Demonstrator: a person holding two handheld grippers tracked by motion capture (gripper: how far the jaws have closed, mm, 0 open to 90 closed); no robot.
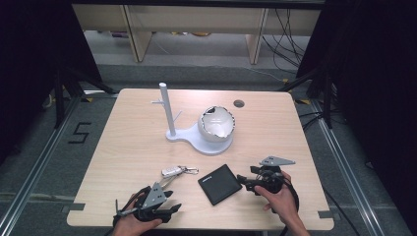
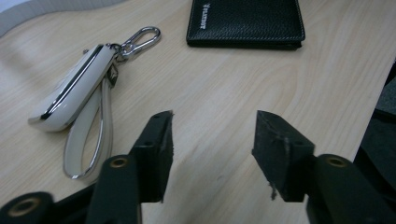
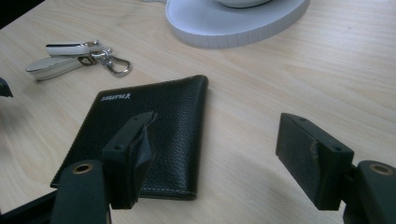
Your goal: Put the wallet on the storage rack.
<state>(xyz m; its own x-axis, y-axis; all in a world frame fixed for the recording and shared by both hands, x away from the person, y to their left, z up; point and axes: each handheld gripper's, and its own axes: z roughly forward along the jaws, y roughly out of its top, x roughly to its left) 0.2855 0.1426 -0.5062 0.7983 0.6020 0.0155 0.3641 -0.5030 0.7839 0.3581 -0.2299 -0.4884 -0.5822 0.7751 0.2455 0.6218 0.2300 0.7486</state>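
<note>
A black leather wallet (image 1: pixel 219 184) lies flat near the table's front edge, between my two grippers. A white key fob (image 1: pixel 170 171) with a strap and a metal clip lies just to its left. My left gripper (image 1: pixel 172 201) is at the front left, open, with bare table between its jaws. In the left gripper view (image 2: pixel 212 119) the key fob (image 2: pixel 70 91) is ahead on the left and the wallet (image 2: pixel 245 21) farther ahead. My right gripper (image 1: pixel 244 183) points left at the wallet's right edge. It is open (image 3: pixel 217 119), one jaw over the wallet (image 3: pixel 149 135), the key fob (image 3: pixel 65 63) beyond.
A white stand (image 1: pixel 196 140) with an upright post (image 1: pixel 167 108) and a white cracked-shell bowl (image 1: pixel 216 123) occupies the table's middle. Its base (image 3: pixel 233 23) lies just past the wallet. A small round hole (image 1: pixel 239 103) is at the far edge.
</note>
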